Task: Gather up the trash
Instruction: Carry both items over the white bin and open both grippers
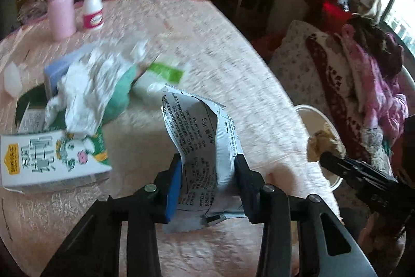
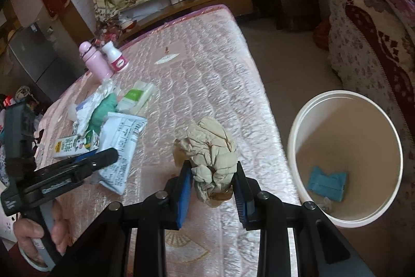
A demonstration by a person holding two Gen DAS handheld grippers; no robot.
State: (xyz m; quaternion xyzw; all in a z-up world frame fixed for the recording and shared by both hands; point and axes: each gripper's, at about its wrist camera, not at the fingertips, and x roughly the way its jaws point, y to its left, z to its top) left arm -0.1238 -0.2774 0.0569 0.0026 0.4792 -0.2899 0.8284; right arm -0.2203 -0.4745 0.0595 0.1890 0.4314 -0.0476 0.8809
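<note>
My left gripper [image 1: 208, 162] is shut on a silver printed snack wrapper [image 1: 199, 139] and holds it above the pink quilted mattress [image 1: 207, 43]. My right gripper [image 2: 214, 168] is shut on a crumpled beige paper ball [image 2: 210, 147], held near the mattress edge, left of the white trash bucket [image 2: 295, 147]. The bucket holds a blue scrap [image 2: 328, 182]. In the left wrist view the right gripper [image 1: 326, 156] with the paper ball [image 1: 325, 144] shows over the bucket rim [image 1: 308, 108]. In the right wrist view the left gripper [image 2: 109, 155] holds the wrapper [image 2: 122, 147].
A trash pile lies on the mattress: milk carton [image 1: 52, 157], crumpled white paper [image 1: 88, 85], green cloth [image 1: 122, 92], tissue pack [image 1: 160, 79], blue box [image 1: 59, 69]. A pink bottle [image 1: 61, 9] and a white bottle [image 1: 92, 8] stand behind. A sofa with clothes [image 1: 363, 85] stands on the right.
</note>
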